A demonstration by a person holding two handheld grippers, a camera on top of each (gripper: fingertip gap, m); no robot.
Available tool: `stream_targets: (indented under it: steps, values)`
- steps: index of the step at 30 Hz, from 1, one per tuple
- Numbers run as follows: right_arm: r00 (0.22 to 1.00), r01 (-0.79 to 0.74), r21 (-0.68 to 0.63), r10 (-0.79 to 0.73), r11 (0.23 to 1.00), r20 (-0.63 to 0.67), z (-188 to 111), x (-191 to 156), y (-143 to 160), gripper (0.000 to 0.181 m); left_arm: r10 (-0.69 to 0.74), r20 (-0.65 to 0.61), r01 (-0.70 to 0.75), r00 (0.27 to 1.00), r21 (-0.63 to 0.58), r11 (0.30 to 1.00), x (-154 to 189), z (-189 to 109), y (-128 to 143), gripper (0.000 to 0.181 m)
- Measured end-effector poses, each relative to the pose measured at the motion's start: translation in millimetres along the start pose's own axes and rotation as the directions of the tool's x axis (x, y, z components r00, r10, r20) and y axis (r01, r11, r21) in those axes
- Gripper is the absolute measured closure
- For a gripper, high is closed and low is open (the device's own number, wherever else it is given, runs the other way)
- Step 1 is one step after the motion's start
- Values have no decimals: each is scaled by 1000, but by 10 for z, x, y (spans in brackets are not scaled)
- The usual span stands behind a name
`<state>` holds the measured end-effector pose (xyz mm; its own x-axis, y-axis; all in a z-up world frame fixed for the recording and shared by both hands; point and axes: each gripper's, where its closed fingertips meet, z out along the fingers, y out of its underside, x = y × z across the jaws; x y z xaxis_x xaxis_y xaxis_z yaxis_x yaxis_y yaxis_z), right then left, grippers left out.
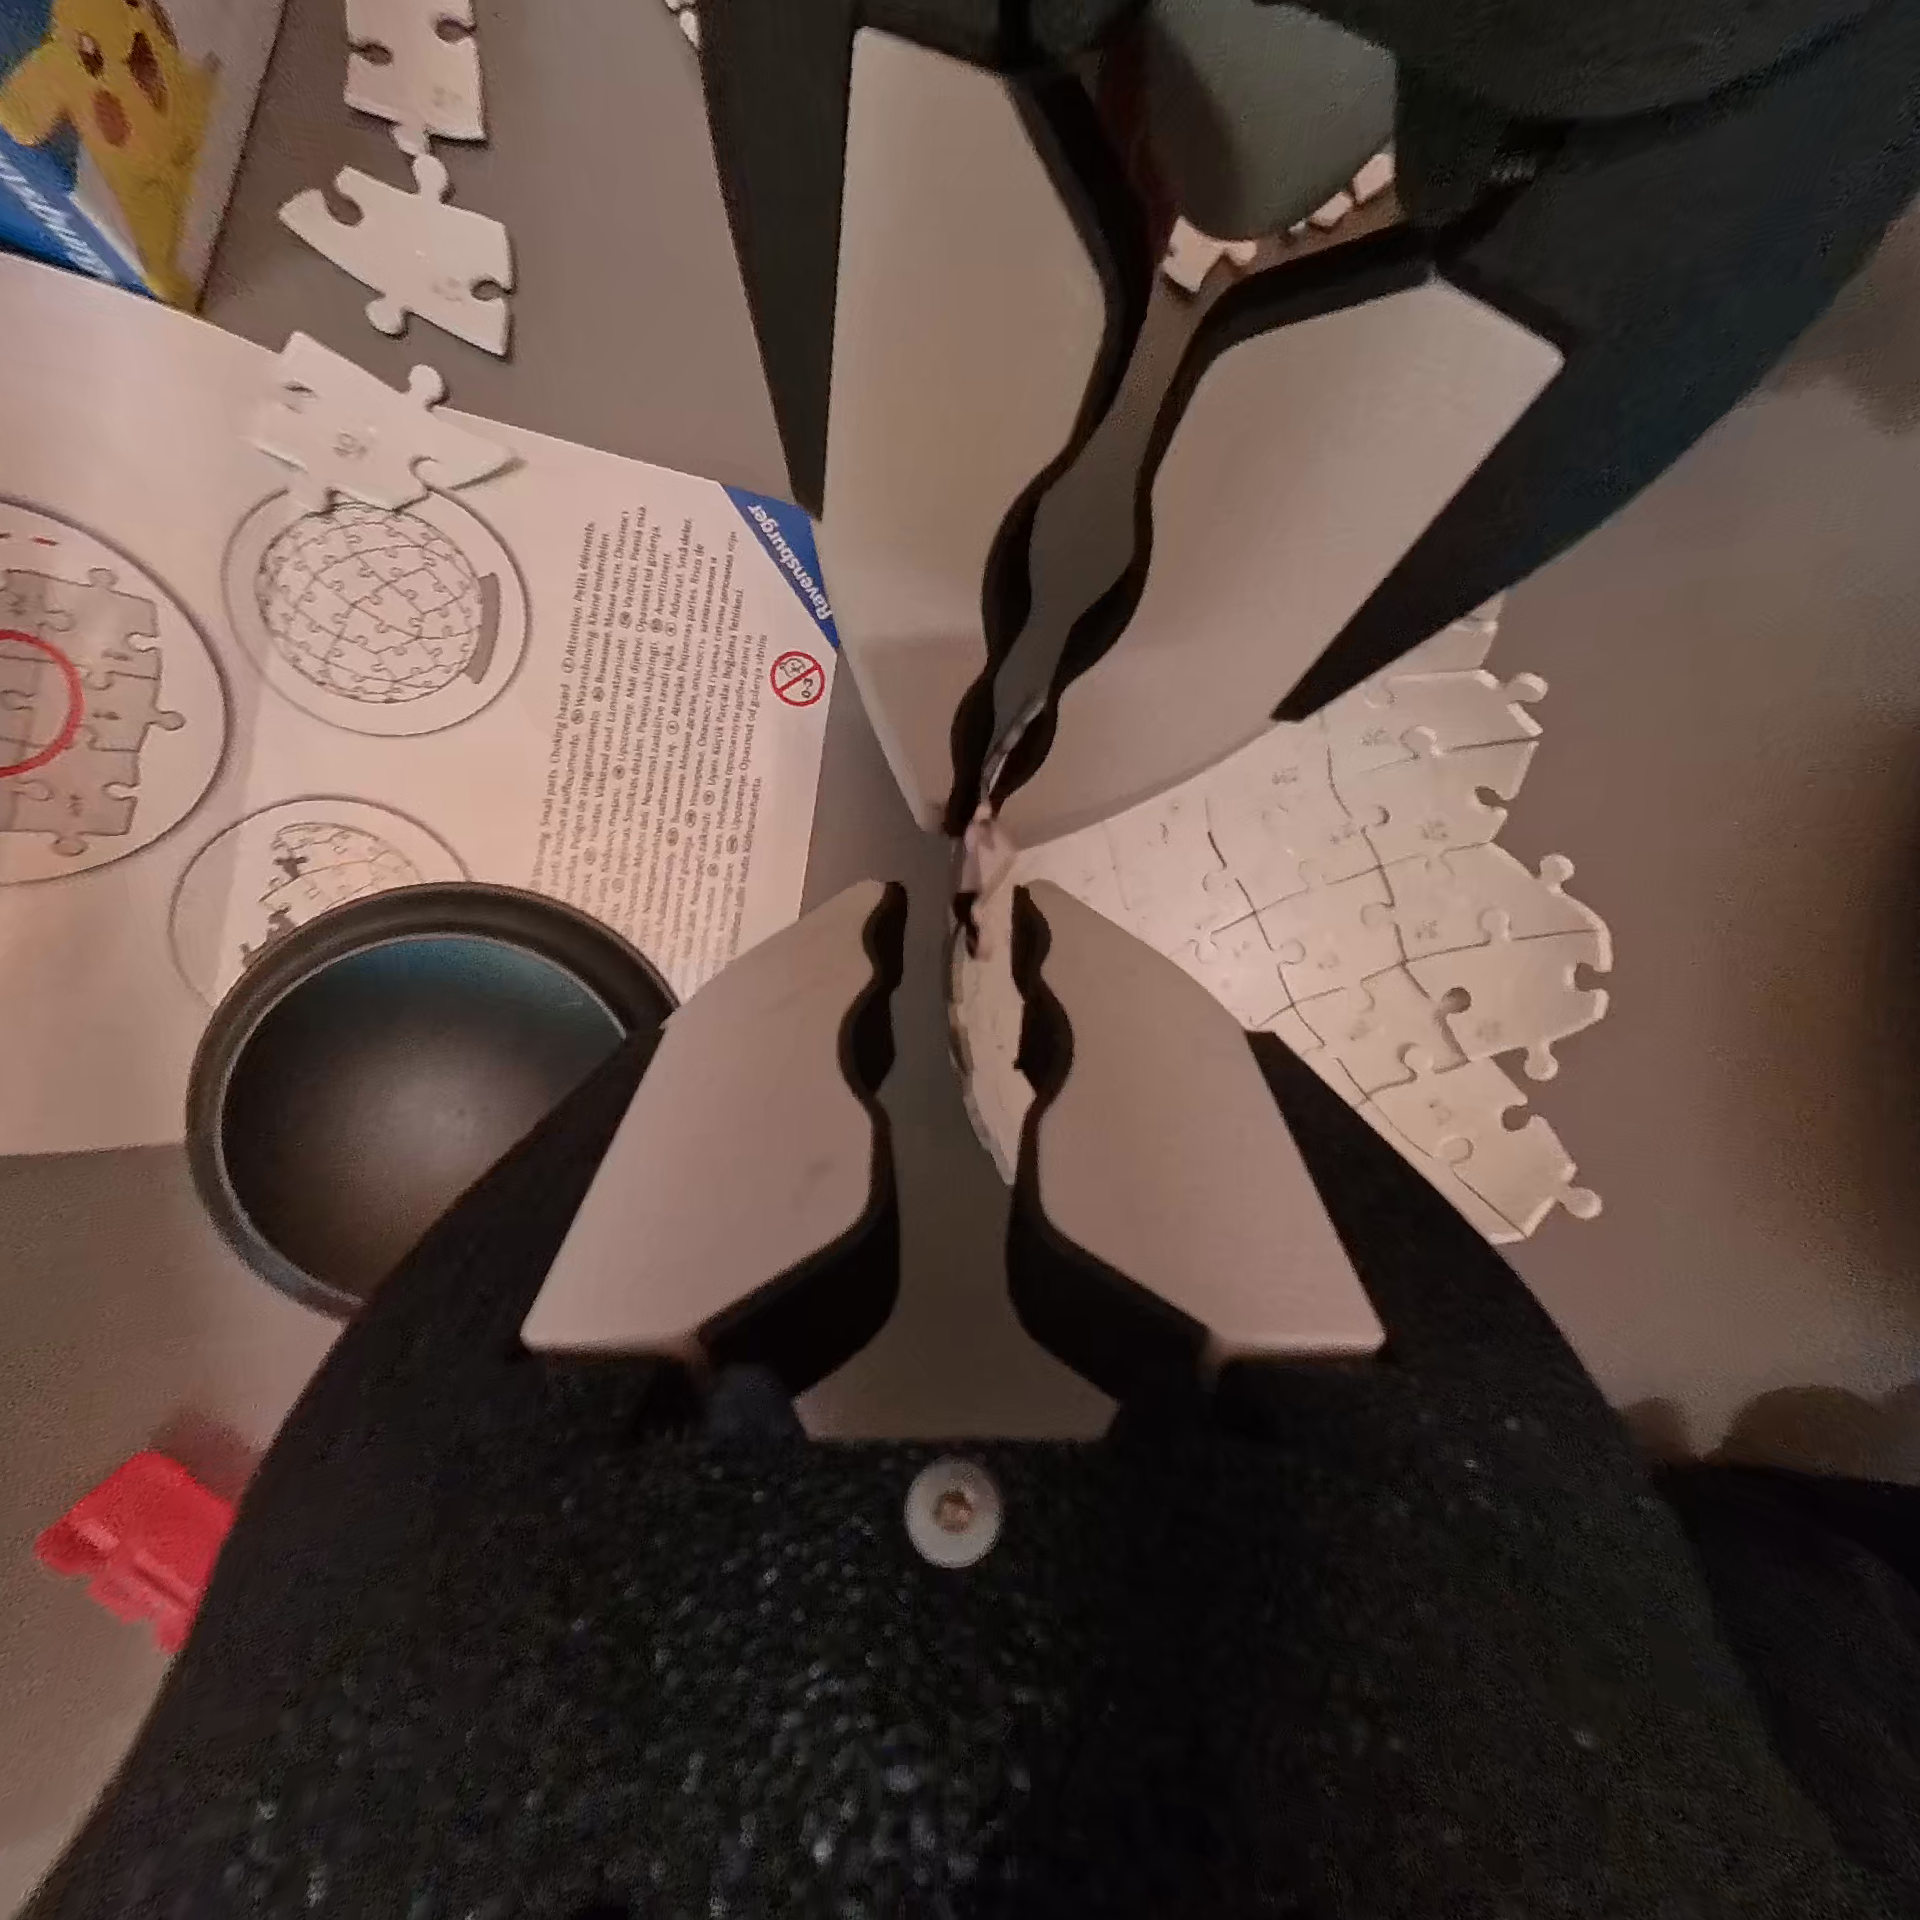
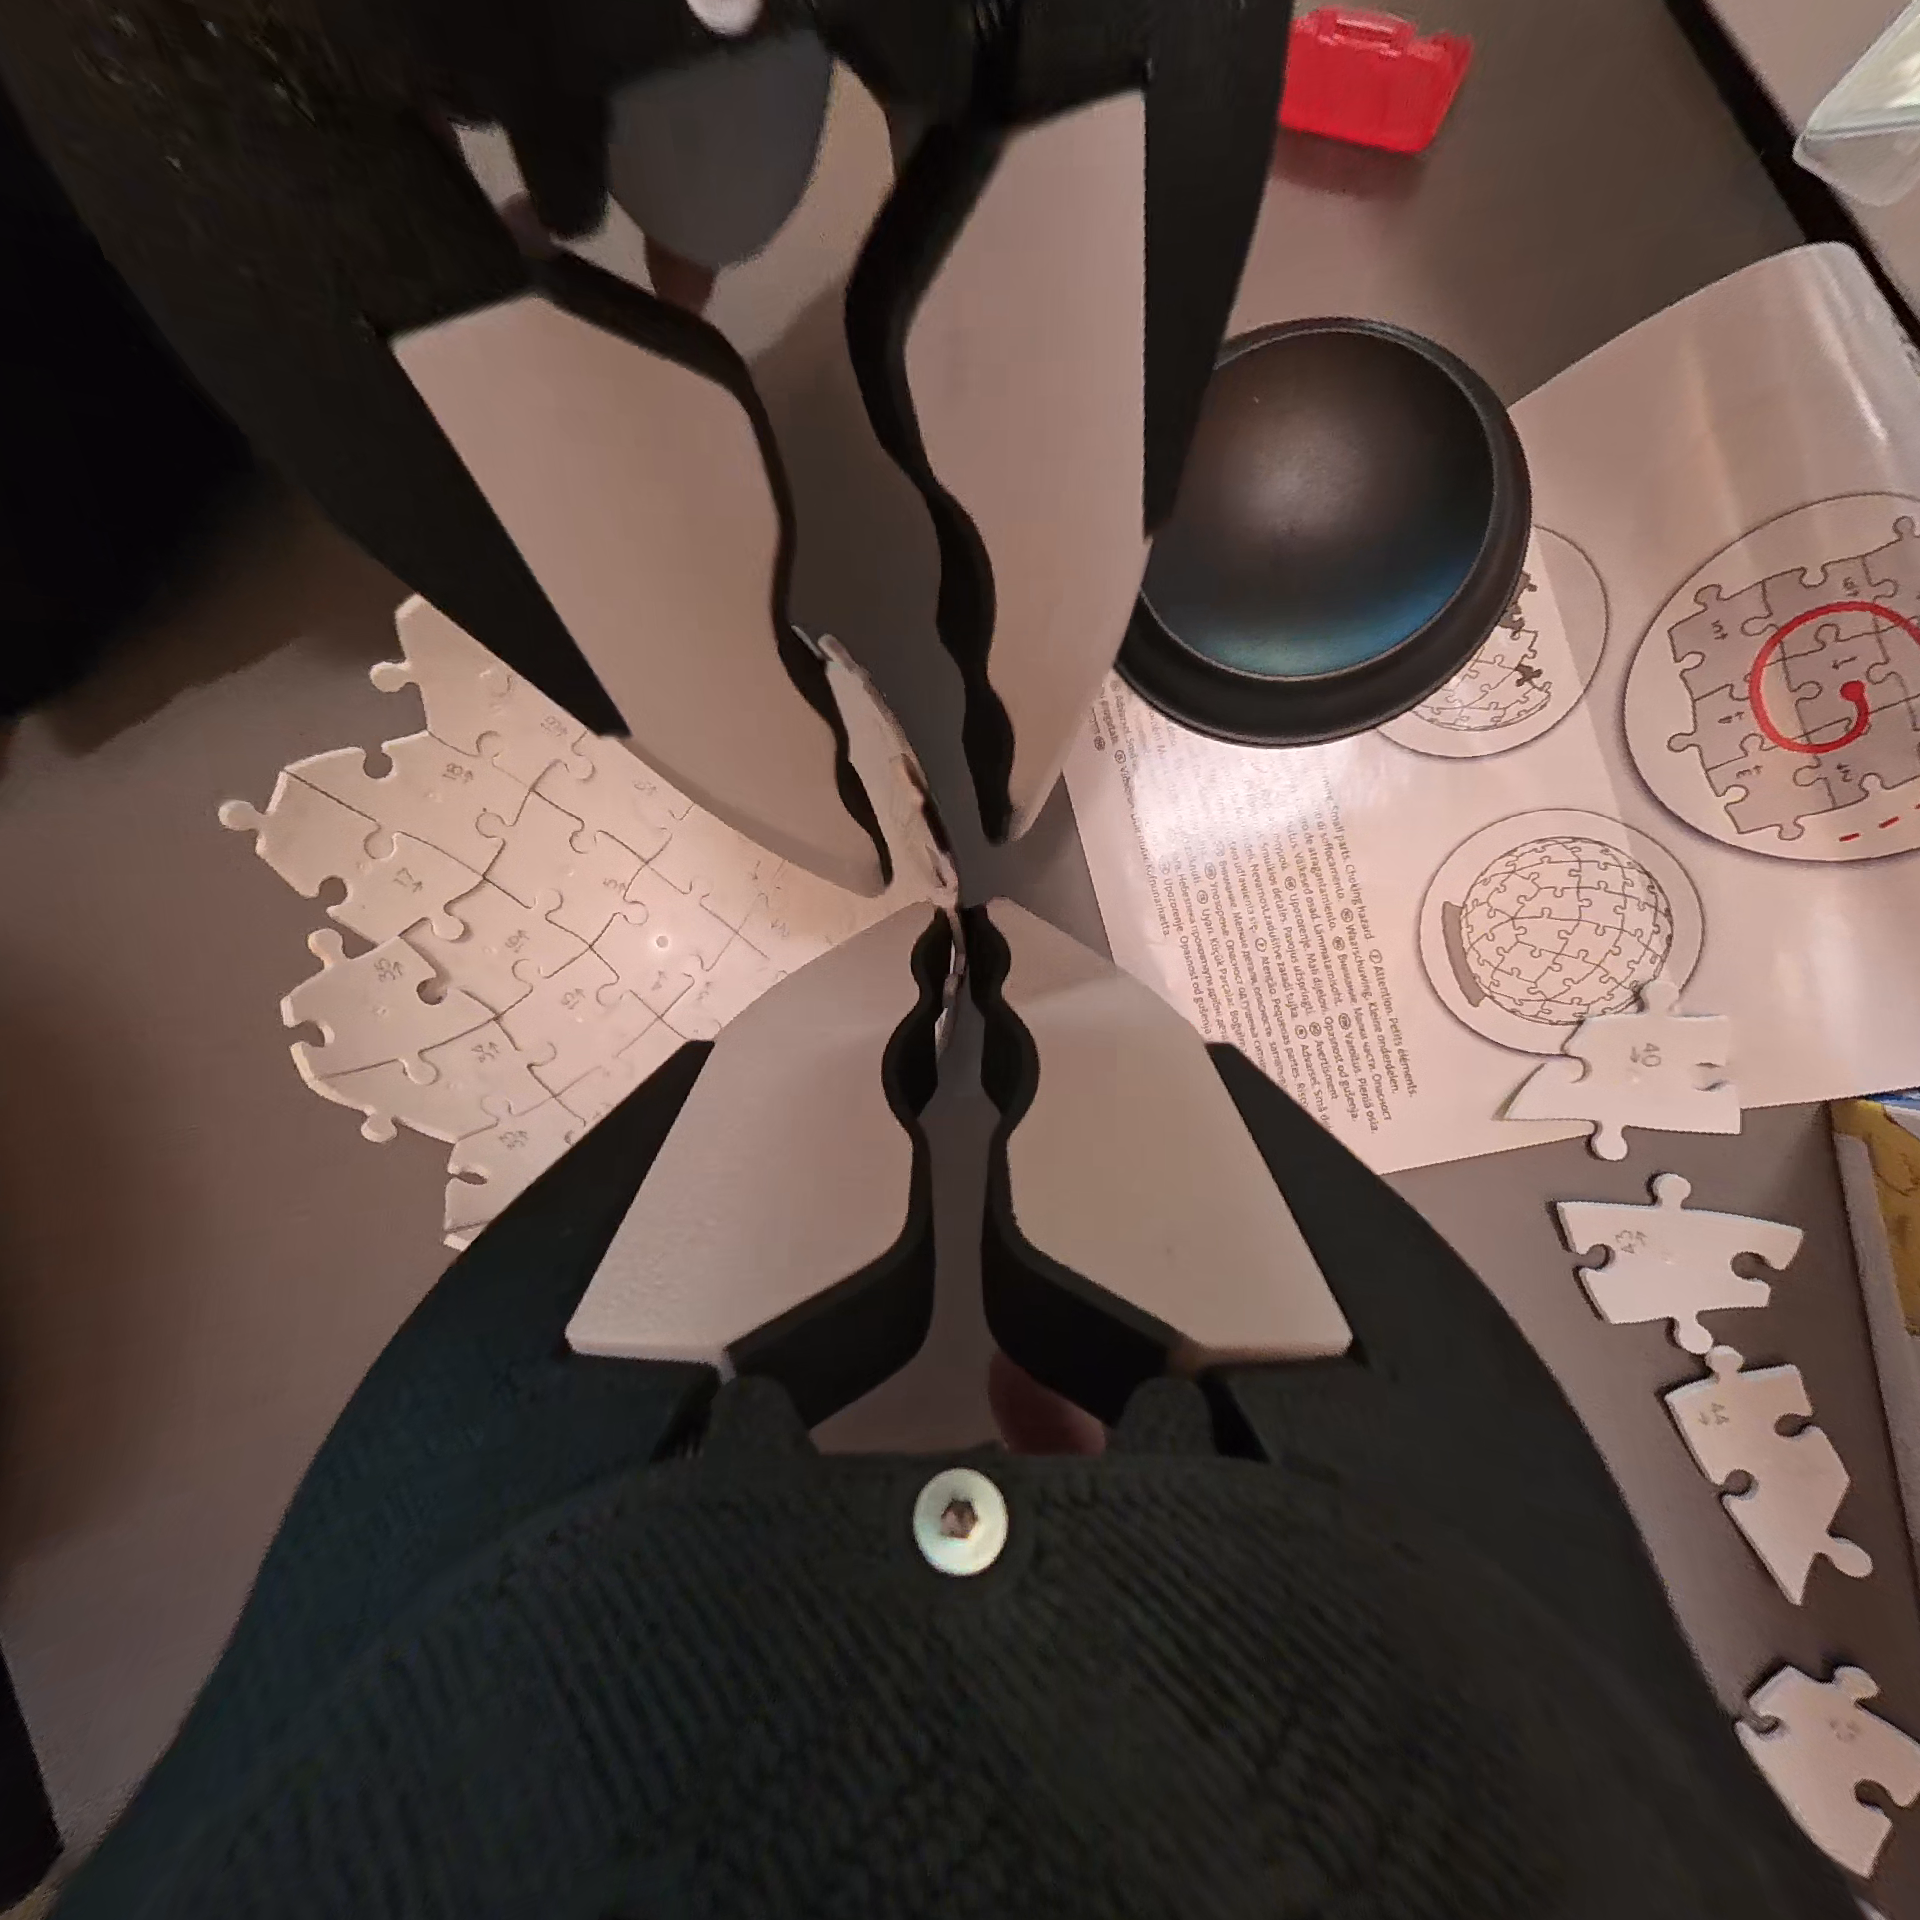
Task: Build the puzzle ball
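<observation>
Grey matte table (image 1: 1714,935) under everything, edges cut off in both views. Both gripper bodies, black rough plastic w/ a screw each, eat the lower part of their own view.

Instruction sheet (image 2: 1558,935): glossy white paper, round diagrams, fine print; partly under the stand, corner cut off.

Puzzle ball shell (image 2: 499,914): curved sheet of joined white pcs, backs up, knobby free edge, small marks on each pc. Sits between the two grippers, on/just above the table, can't tell which. Near edge hidden behind the fingers.

Stand (image 2: 1320,540): round black dish, smooth concave, bluish sheen, resting on the sheet. Left wrist view hides part of it behind a finger.

Left gripper (image 1: 951,894): grey flat pads w/ wavy black edges, tips apart w/ a narrow gap; shell edge runs up btwn them, contact hard to make out. Right gripper (image 2: 961,920): tips nearly together, thin white edge of the shell in the slot, looks pinched. Tips of the two grippers almost meet nose to nose.

Loose pieces (image 2: 1683,1262): white, flat-ish, knobs + sockets, in a row on the right of the right wrist view; one (image 2: 1626,1070) lies on the sheet's corner, the lowest is cut by the frame.

Red plastic block (image 2: 1371,78): ribbed, blurred, cut off; can't ID. Yellow/blue box (image 1: 94,125) at a corner, mostly out of frame.
</observation>
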<state>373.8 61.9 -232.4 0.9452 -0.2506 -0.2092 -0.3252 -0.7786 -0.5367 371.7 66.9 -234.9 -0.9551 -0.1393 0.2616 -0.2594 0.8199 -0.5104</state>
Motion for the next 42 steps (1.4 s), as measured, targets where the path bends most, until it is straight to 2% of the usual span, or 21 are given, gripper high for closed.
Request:
stream_targets:
  steps: [1, 10, 18, 22, 27, 32, 35, 38, 42]
  values:
    - [1000, 5, 2, -5, 1000, -2, -1, -2, -6, 178, 0, -10, 0, 1000, 1, 1000, 4, 12, -3, 165]
    - [999, 19, 28, -18, 999, -30, 5, 20, -35, 178, -12, -40, 12, 999, 7, 1000, -23, 53, 12, 175]
    - [999, 36, 23, -35, 999, -23, 4, 14, -32, 177, 14, -1, -14, 1000, -13, 1000, -36, 49, 19, 177]
    - [995, 36, 24, -34, 999, -90, -131, 84, 28, 158, -91, 96, 98, 991, -81, 992, -106, -15, 103, 177]
    - [989, -103, 234, 124, 967, -76, -425, -33, 11, 155, -260, 238, 302, 936, -161, 940, -107, -121, 253, 177]
    - [979, -172, 331, 199, 928, -47, -484, -248, 100, 153, -271, 369, 368, 889, -226, 902, -49, -251, 408, 178]
    - [973, -179, 372, 219, 911, -67, -454, -345, 134, 150, -268, 419, 384, 868, -222, 896, 1, -310, 421, 178]
    - [963, -180, 391, 242, 903, -116, -460, -313, 185, 151, -244, 472, 387, 847, -233, 892, 33, -361, 436, 178]
    - [956, -213, 415, 277, 885, -100, -468, -312, 212, 153, -250, 523, 416, 815, -228, 880, 28, -383, 446, 178]
